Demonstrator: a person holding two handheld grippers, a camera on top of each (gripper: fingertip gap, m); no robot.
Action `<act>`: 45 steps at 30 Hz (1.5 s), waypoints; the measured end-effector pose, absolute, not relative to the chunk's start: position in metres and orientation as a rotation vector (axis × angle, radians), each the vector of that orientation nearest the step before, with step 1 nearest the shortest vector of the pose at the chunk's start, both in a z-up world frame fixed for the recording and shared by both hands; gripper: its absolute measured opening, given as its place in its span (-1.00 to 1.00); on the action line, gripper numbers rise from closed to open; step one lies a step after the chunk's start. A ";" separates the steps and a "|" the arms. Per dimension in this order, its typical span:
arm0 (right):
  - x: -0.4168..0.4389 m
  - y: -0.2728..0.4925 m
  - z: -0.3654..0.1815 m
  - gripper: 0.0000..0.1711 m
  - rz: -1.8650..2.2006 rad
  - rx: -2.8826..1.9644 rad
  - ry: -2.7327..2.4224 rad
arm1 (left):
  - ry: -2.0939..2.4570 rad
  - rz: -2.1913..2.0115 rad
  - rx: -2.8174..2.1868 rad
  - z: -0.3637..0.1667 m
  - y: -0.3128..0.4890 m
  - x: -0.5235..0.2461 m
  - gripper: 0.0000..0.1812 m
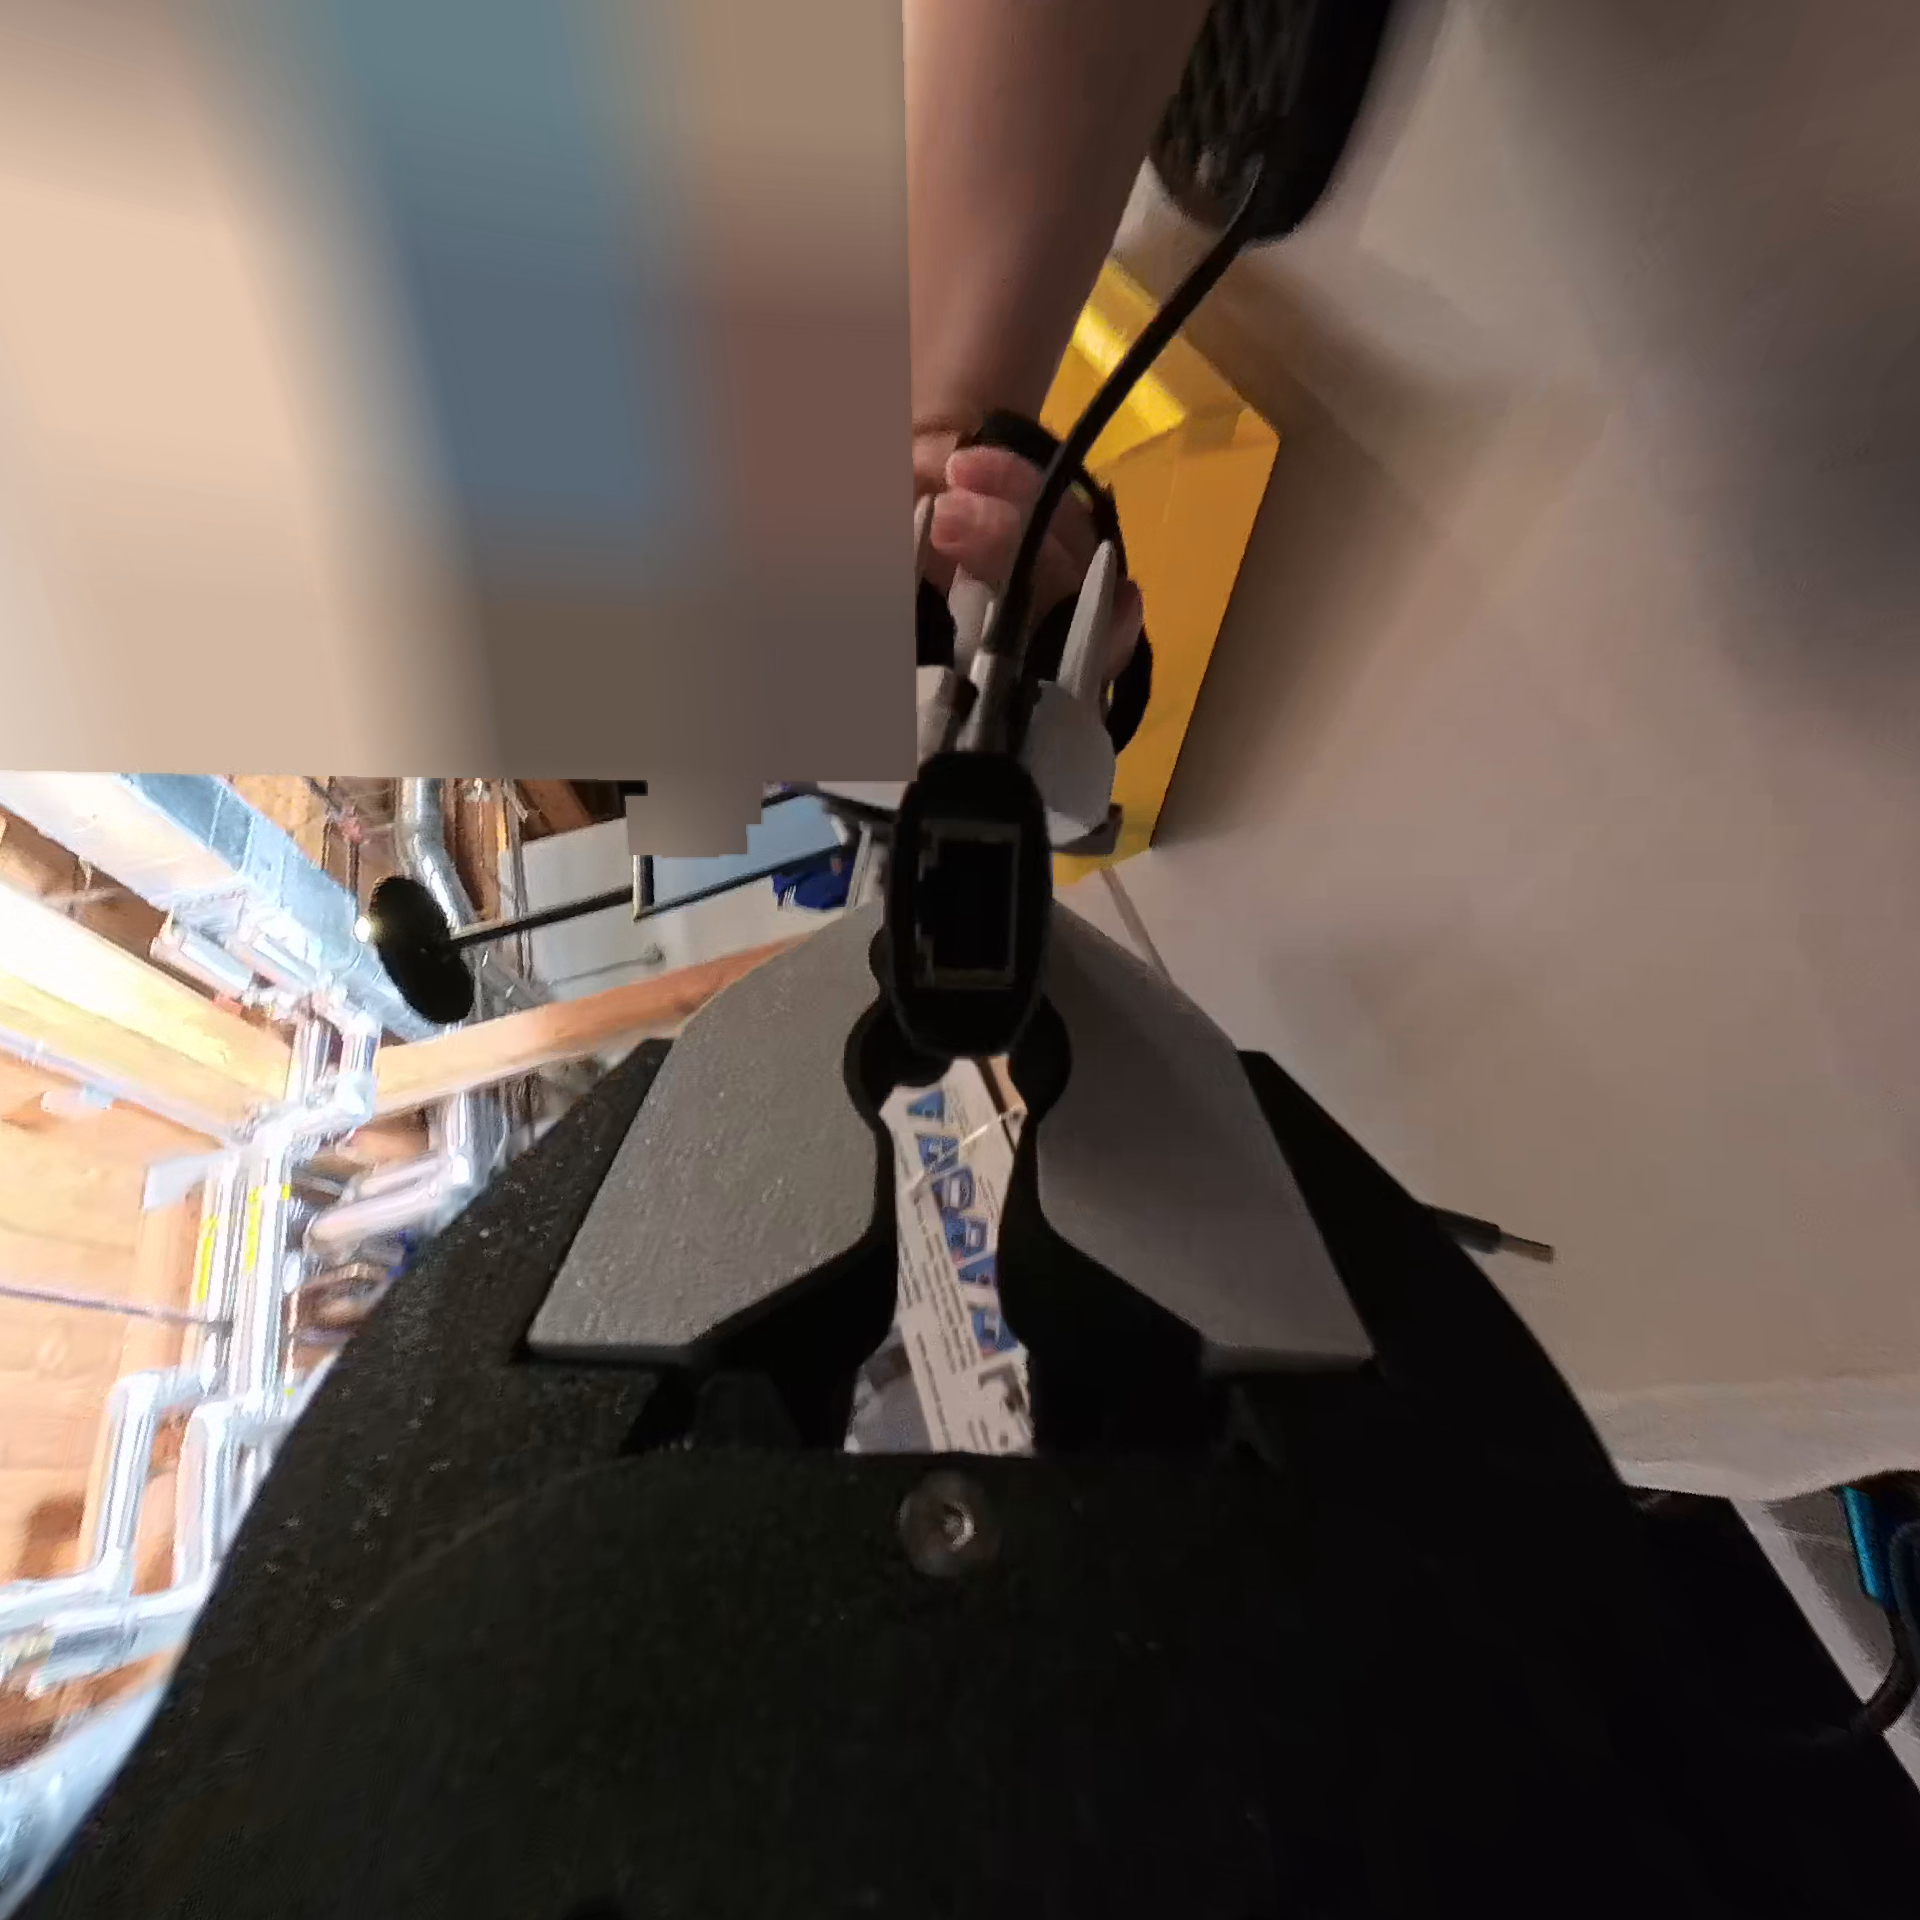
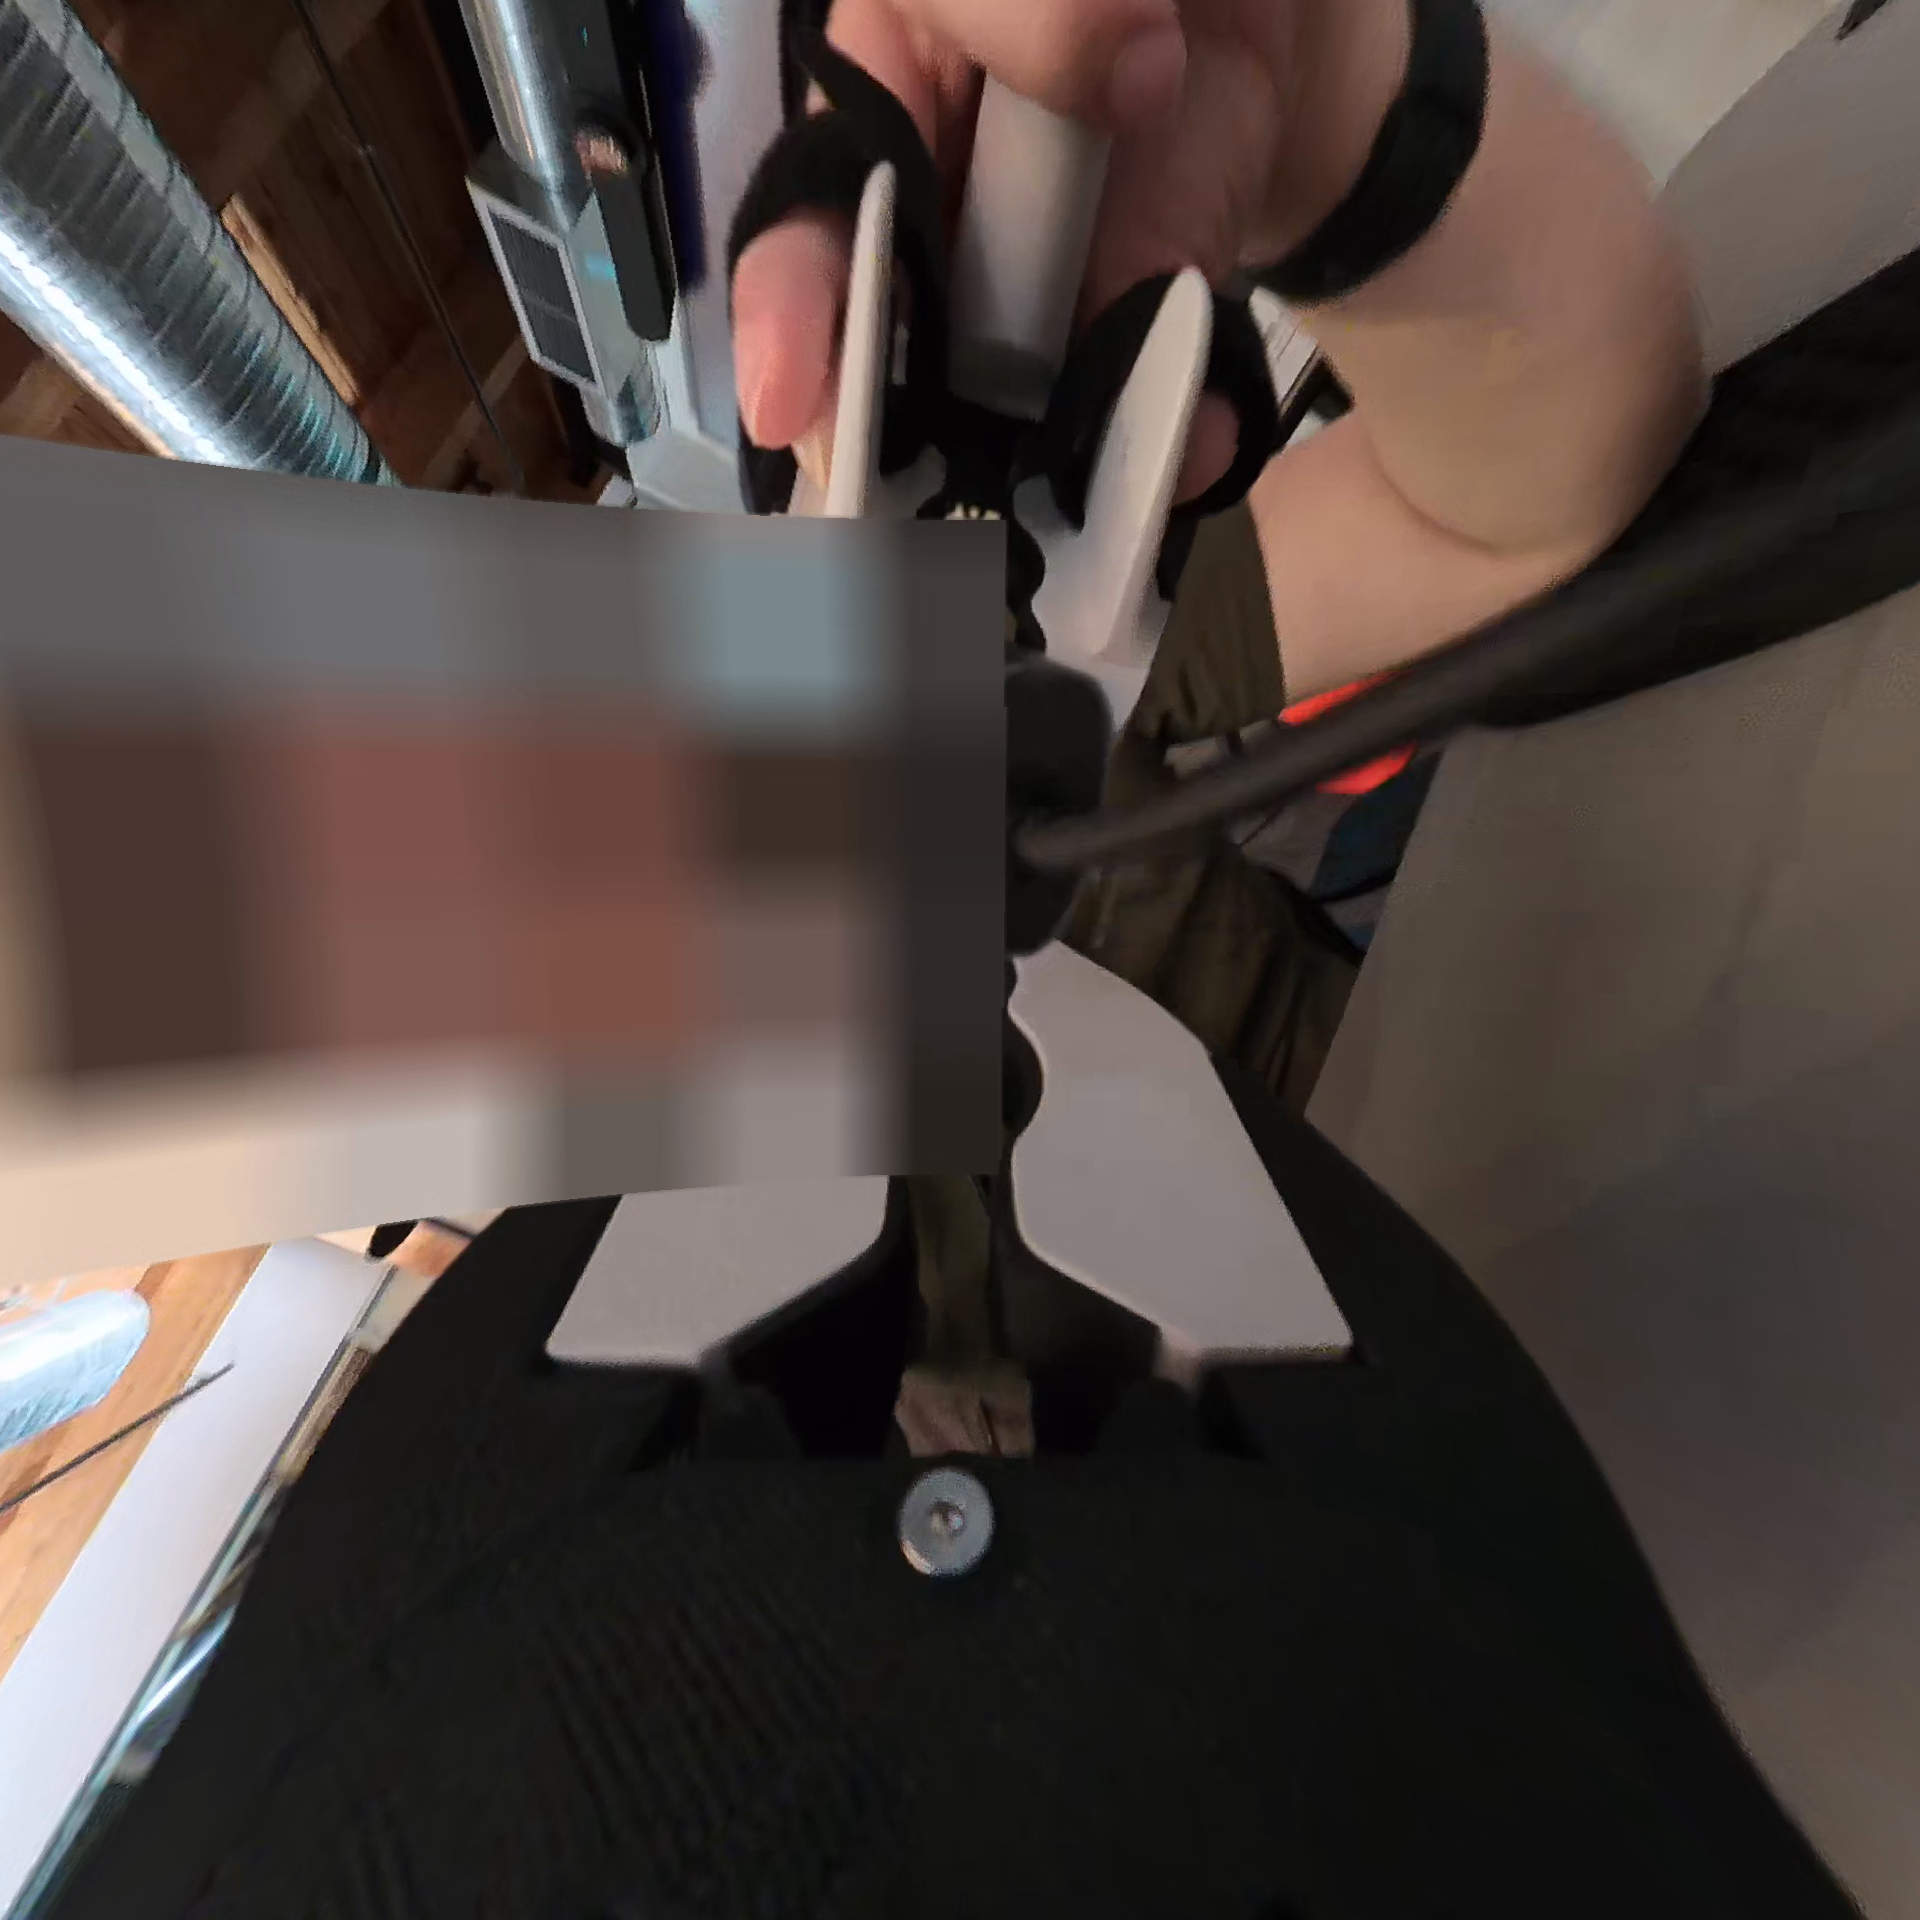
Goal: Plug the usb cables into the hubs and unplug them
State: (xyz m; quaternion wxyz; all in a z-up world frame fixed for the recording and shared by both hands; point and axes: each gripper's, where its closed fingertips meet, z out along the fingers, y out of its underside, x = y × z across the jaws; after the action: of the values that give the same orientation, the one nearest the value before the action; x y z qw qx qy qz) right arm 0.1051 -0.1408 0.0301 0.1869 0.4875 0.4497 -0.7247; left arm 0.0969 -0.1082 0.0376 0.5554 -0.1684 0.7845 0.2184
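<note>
Hub point(image 1: 964, 914) glossy black plastic; jaws matt, grainy grey; cable point(image 1: 1122, 364) smooth black rubber.

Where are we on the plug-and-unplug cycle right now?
Done: nothing shows as plugged; the visible port on the black hub is empty. In hand: the left tool is clamped on that hub, lifted off the white table, its cable running away. The right tool seems to pinch a black cable, though a blur hides part of it. Left: mating, then unplugging.

Exposed wooden beams point(image 1: 488, 1049) overhead, silver ribbed ductwork point(image 2: 156, 270), shiny pipes point(image 1: 281, 1174), pale plain wall point(image 1: 1558, 727), yellow panel point(image 1: 1174, 520) against it, warm daylight.
</note>
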 end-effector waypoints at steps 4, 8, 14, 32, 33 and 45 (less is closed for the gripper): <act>0.106 -0.131 0.035 -0.91 -2.082 1.426 1.245 | 1.804 0.515 -0.436 0.042 -0.097 0.096 -0.81; 0.104 -0.131 0.039 -0.92 -2.103 1.385 1.174 | 1.786 0.503 -0.419 0.045 -0.097 0.096 -0.81; 0.100 -0.117 0.036 -0.91 -2.133 1.434 1.072 | 1.772 0.402 -0.471 0.035 -0.088 0.104 -0.81; 0.098 -0.103 0.032 -0.91 -2.148 1.510 1.019 | 1.723 0.334 -0.505 0.030 -0.071 0.105 -0.81; 0.097 -0.103 0.031 -0.91 -2.147 1.505 1.015 | 1.728 0.336 -0.499 0.030 -0.072 0.105 -0.81; 0.081 -0.081 0.008 -0.90 -2.152 1.771 1.153 | 1.611 0.428 -0.605 0.057 -0.045 0.074 -0.81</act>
State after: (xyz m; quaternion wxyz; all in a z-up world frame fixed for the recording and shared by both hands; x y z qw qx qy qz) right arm 0.0812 -0.0808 0.0085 0.0629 0.5861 0.3814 -0.7121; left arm 0.0738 -0.0455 0.0571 0.6318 -0.2645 0.7042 0.1872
